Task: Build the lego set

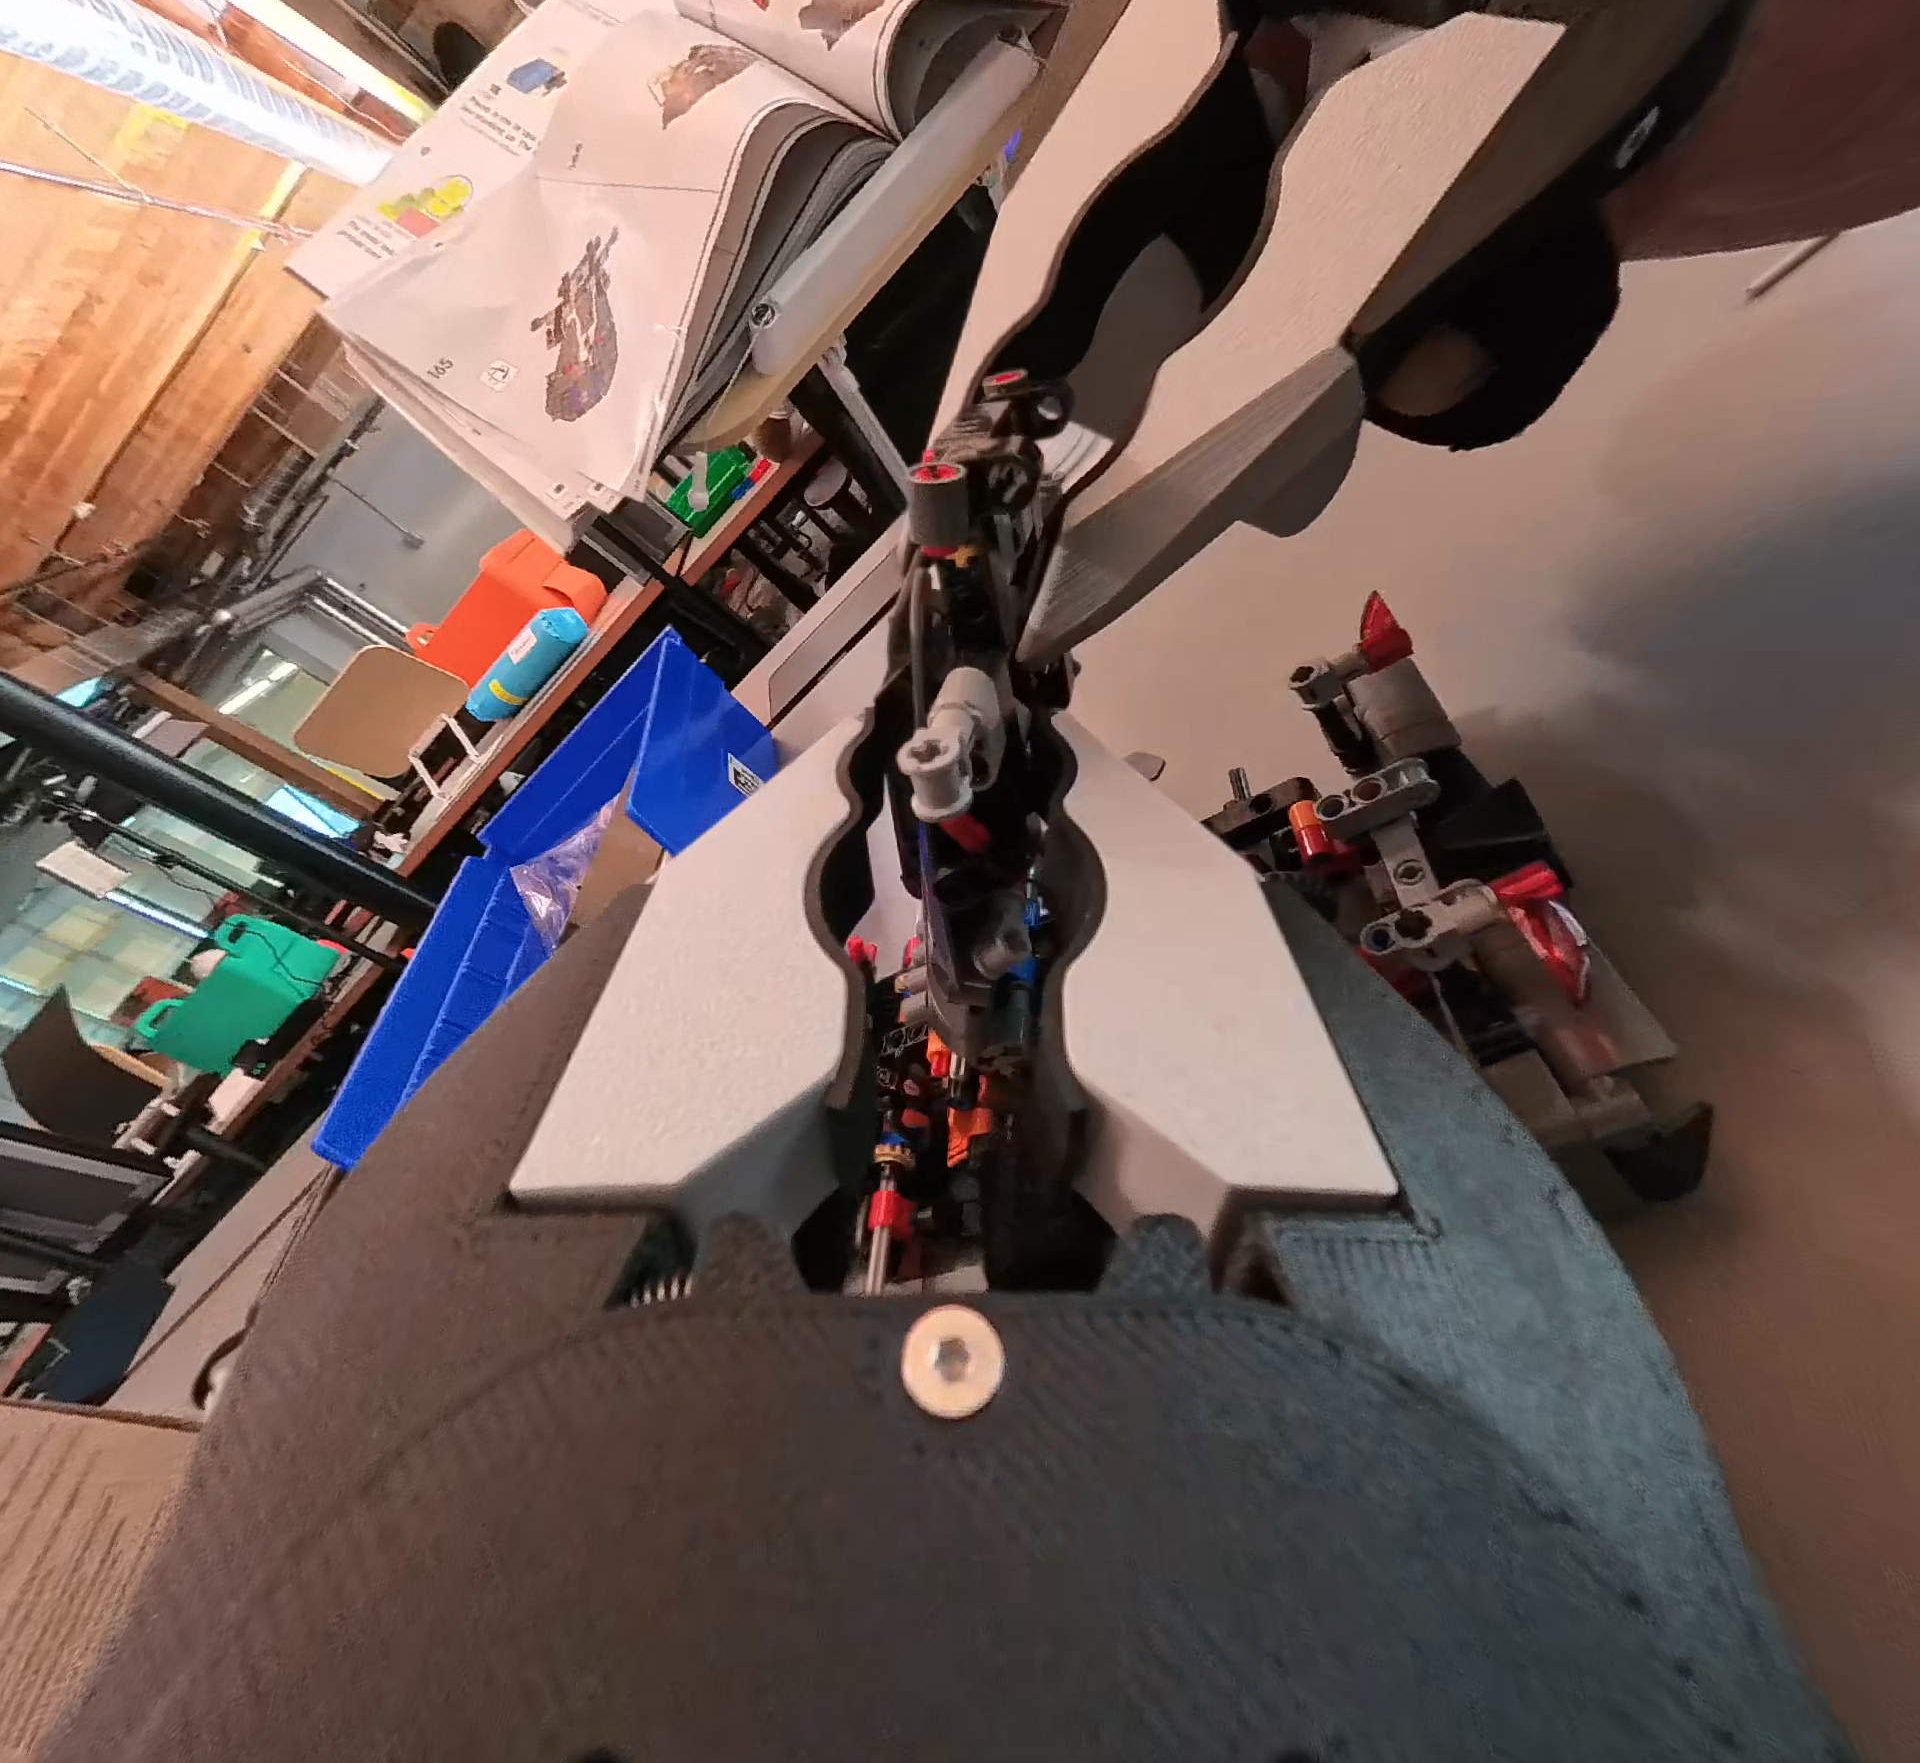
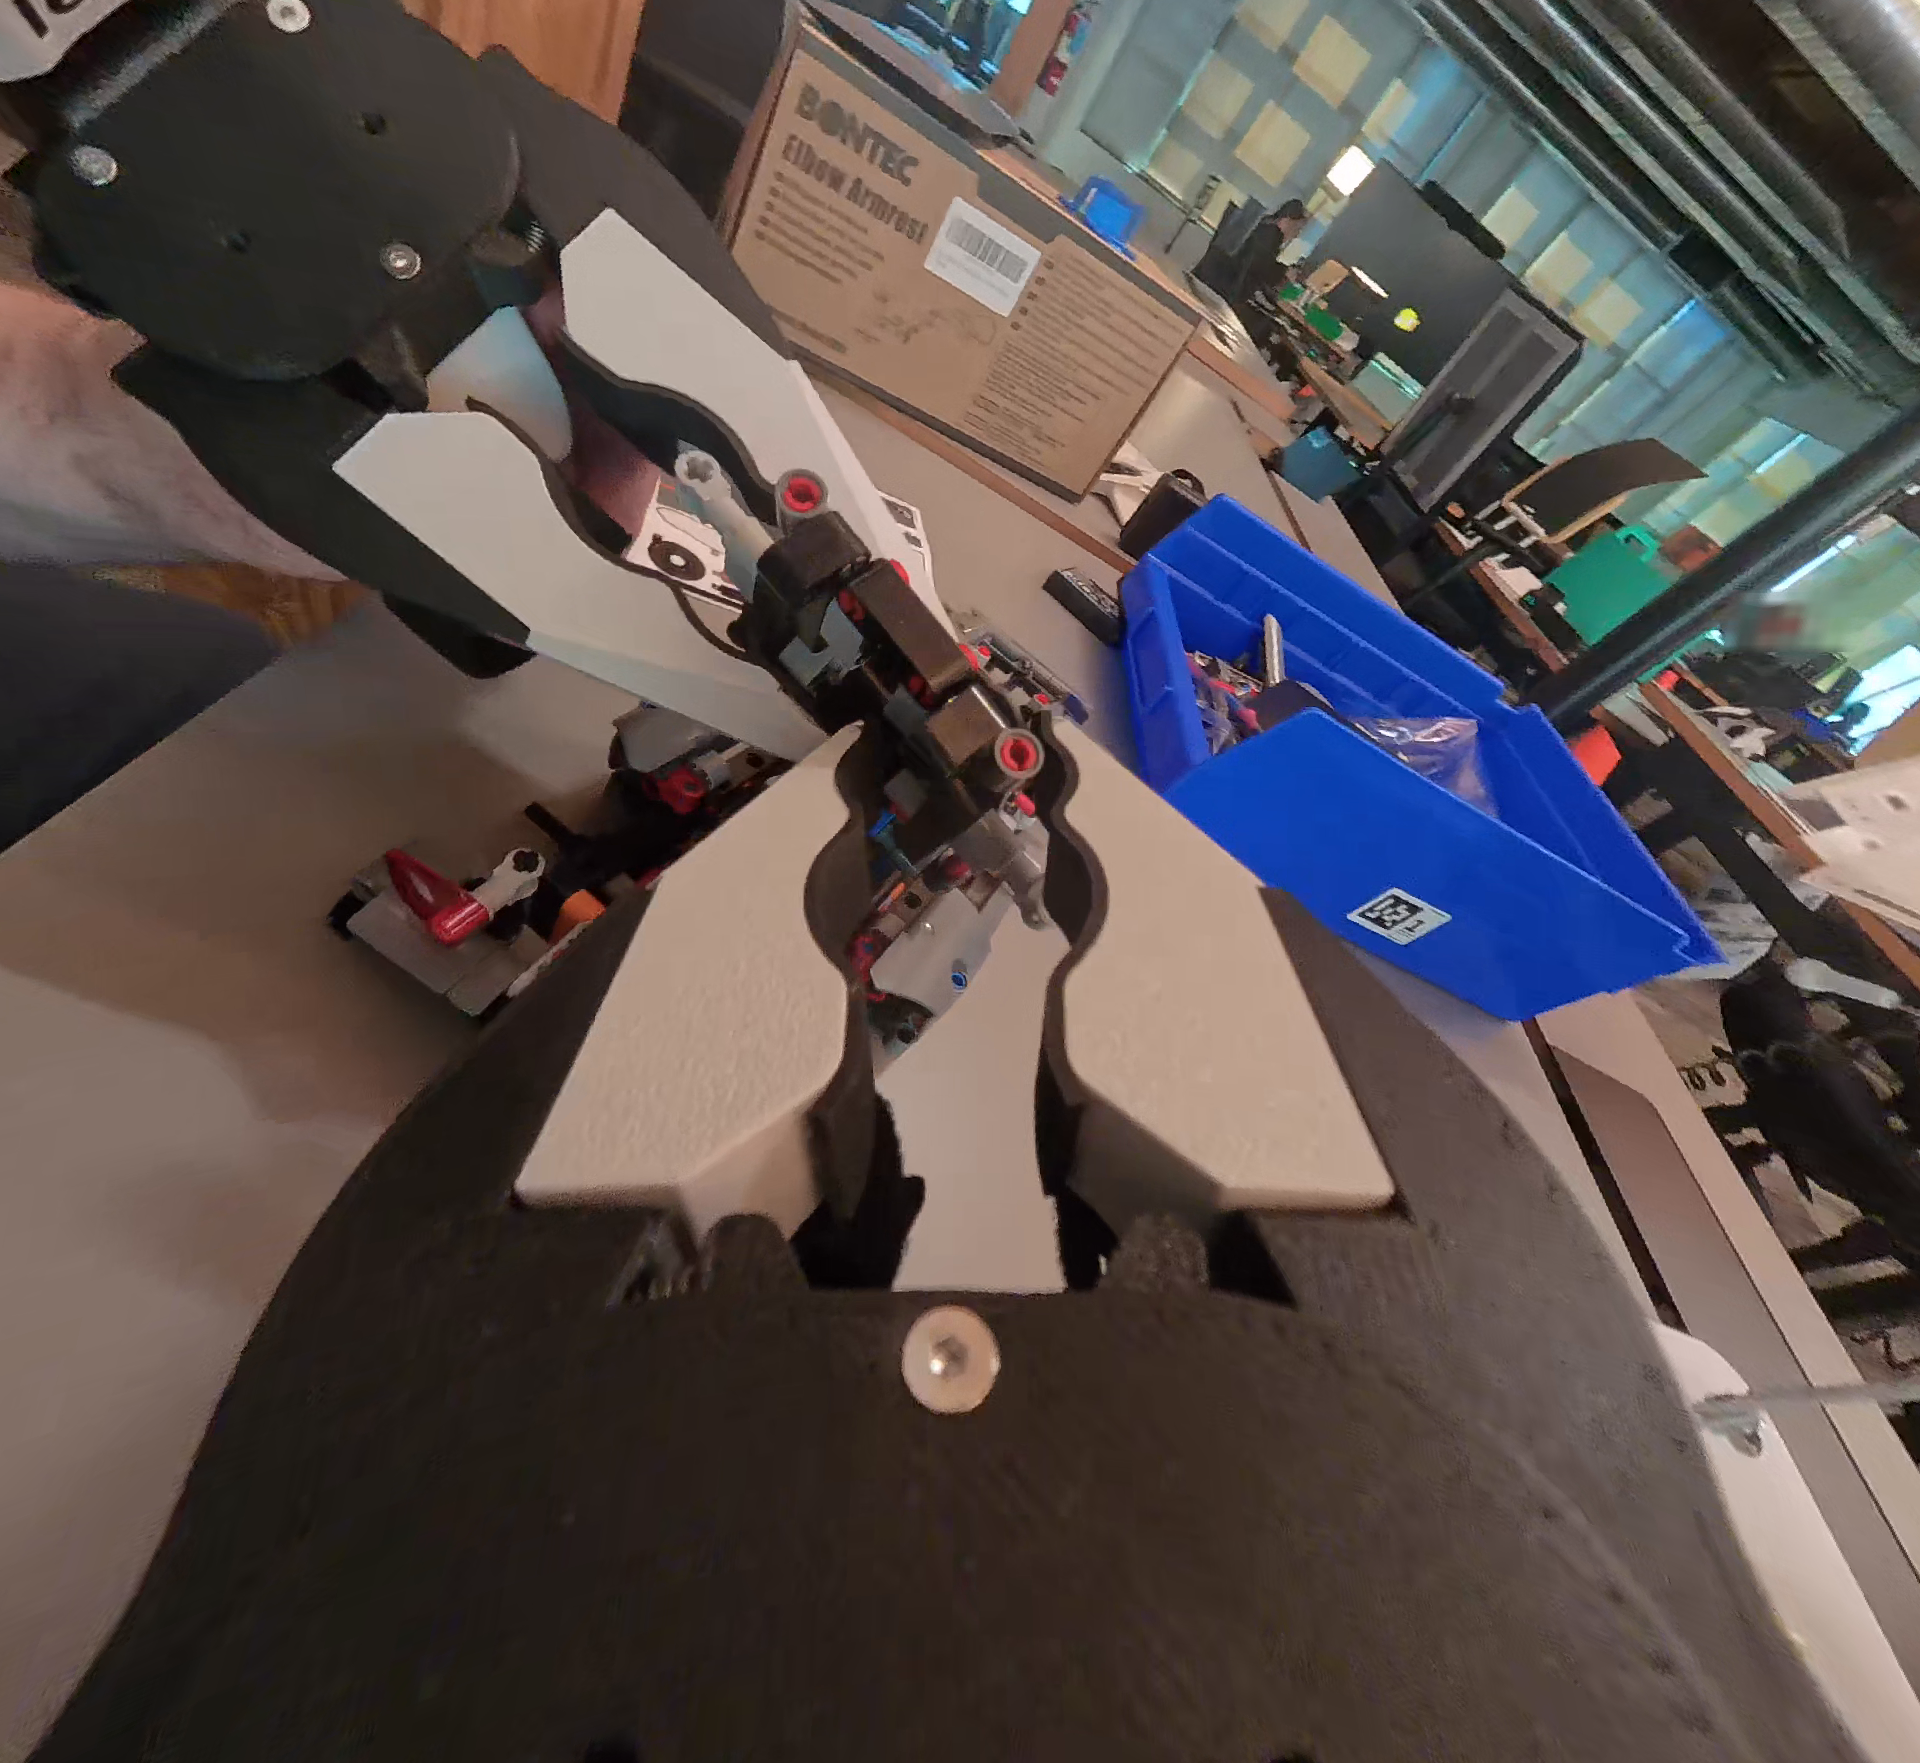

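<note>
So right now I've got both grippers on the same lego assembly (image 1: 971,778), held up off the table (image 2: 208,1069). It's a long skinny black-and-grey chunk with red pins, and its long axis runs pretty much straight out along my left gripper (image 1: 961,737), so it sticks forward past those fingertips. The right gripper (image 2: 951,747) comes in from the far end, angled across, and pinches the tip. Both look clamped down narrow on it, no slack that I can see. Whatever comes next, I reckon it's a push or twist along that axis, with the left as the anchor.

Off to the left gripper's left side there's a blue bin (image 2: 1455,840) with loose pieces and a clear bag in it. A second built chunk (image 1: 1455,882) sits on the table to its right. The manual (image 1: 644,186) is propped open ahead.
</note>
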Action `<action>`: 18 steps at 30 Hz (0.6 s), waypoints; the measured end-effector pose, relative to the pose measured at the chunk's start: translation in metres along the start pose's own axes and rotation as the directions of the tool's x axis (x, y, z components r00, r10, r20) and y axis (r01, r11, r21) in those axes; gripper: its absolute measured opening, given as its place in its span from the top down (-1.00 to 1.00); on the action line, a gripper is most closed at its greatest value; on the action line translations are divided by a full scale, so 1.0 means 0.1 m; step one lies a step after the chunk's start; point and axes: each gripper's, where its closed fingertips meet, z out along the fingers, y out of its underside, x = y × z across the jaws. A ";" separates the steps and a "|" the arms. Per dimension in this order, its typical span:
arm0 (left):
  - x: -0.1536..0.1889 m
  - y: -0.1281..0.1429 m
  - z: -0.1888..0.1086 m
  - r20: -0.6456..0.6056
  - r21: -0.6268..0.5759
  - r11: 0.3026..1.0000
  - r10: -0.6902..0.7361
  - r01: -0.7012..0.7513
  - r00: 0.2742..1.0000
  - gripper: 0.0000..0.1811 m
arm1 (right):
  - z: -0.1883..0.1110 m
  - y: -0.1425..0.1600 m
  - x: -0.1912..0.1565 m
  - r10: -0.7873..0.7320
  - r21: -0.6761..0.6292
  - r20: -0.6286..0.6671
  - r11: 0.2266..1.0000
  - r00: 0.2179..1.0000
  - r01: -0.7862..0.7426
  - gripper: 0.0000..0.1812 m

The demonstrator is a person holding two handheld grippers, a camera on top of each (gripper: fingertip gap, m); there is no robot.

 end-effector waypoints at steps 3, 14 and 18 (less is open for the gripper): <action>-0.02 0.03 0.01 0.005 -0.004 1.000 0.003 -0.003 1.000 0.72 | 0.05 0.03 -0.01 -0.003 0.015 0.014 1.000 1.000 0.003 0.74; -0.03 0.05 0.01 0.001 0.013 1.000 0.008 -0.008 1.000 0.70 | 0.12 0.07 -0.01 -0.050 0.017 -0.016 0.999 0.999 0.050 0.75; -0.05 0.06 0.02 0.008 0.020 1.000 -0.004 0.004 1.000 0.71 | 0.13 0.07 0.00 -0.041 0.024 -0.034 0.999 0.999 0.042 0.78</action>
